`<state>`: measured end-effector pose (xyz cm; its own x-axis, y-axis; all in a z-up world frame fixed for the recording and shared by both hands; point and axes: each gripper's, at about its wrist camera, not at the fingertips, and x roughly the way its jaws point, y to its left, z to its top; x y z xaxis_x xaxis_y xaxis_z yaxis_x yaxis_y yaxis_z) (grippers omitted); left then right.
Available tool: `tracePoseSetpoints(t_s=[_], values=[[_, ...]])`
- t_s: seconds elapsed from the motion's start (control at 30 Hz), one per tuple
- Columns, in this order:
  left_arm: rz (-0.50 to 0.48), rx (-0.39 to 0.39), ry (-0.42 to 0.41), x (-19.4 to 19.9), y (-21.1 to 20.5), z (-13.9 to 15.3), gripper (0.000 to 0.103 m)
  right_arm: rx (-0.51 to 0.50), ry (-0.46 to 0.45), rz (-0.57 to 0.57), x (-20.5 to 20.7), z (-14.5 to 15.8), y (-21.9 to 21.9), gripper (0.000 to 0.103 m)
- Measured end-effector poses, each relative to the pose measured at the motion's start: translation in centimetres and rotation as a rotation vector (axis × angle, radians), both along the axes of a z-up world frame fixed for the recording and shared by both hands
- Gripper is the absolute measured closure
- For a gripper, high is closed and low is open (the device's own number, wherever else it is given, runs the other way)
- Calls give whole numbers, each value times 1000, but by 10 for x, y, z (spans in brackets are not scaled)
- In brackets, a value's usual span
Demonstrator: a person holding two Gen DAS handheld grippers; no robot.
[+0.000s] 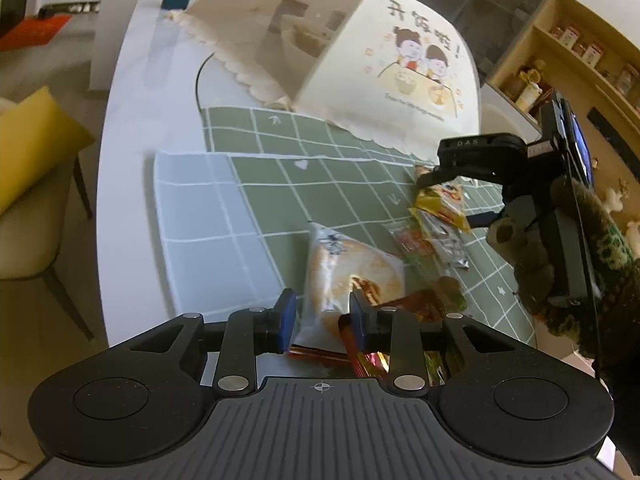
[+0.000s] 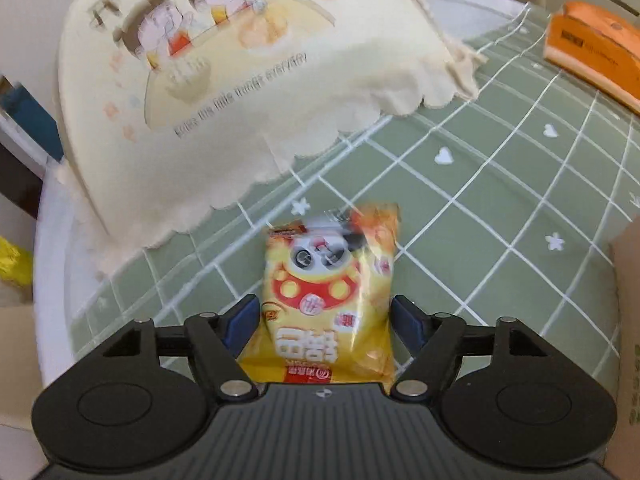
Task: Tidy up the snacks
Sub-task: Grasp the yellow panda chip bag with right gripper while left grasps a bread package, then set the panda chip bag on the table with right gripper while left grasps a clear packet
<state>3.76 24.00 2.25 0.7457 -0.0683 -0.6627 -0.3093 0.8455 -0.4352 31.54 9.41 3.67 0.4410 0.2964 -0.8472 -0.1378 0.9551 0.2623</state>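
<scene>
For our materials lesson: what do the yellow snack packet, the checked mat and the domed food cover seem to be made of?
Yellow snack packet: glossy plastic film, judging by its sheen and crinkles.
Checked mat: probably smooth wipeable vinyl or coated cloth; it lies flat with a printed grid.
Domed food cover: matte cream fabric, with a scalloped trim.

White round table, green grid cloth, yellow-cushioned chair, wooden shelves, pale wall.

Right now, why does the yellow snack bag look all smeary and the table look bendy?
In the right wrist view the yellow snack bag and the cream food cover are smeared by motion blur; in the left wrist view the green checked mat has grid lines that curve because of the fisheye lens, and the white table catches bright window glare.
</scene>
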Motion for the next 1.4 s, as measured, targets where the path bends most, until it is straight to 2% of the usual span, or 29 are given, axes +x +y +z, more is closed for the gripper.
tracePoseSetpoints(t_s=[0.07, 0.13, 0.27, 0.47, 0.6, 0.73, 0.9, 1.0, 1.13, 1.23, 1.33, 1.4], values=[[-13, -17, 6, 2, 3, -4, 69, -74, 7, 57, -2, -1, 10, 23], [-34, -21, 7, 5, 1, -3, 69, -120, -9, 138, -16, 0, 12, 28], [-69, -21, 17, 12, -7, -3, 69, -128, -28, 287, -65, 5, -7, 37], [-116, -62, 31, 25, -33, -6, 69, -95, -5, 354, -159, 7, -69, 39], [-212, -75, 32, 40, -64, -6, 68, -85, -11, 353, -215, 6, -105, 37], [-216, -50, 2, 38, -79, 9, 68, -88, -53, 355, -253, 10, -131, 33], [-184, 35, 7, 7, -81, 34, 68, -63, -141, 257, -274, 25, -176, 28], [-201, 17, 47, -15, -85, 41, 68, -105, -213, 212, -281, 27, -200, 28], [-297, -10, 94, -35, -117, 41, 68, -139, -273, 145, -276, 17, -233, 27], [-368, -21, 128, -41, -145, 35, 68, -164, -241, 87, -263, -3, -249, 27], [-429, -18, 138, -48, -168, 33, 68, -34, -173, 78, -263, -13, -255, 32], [-486, 28, 137, -51, -184, 34, 68, -12, -164, 107, -272, -12, -249, 38]])
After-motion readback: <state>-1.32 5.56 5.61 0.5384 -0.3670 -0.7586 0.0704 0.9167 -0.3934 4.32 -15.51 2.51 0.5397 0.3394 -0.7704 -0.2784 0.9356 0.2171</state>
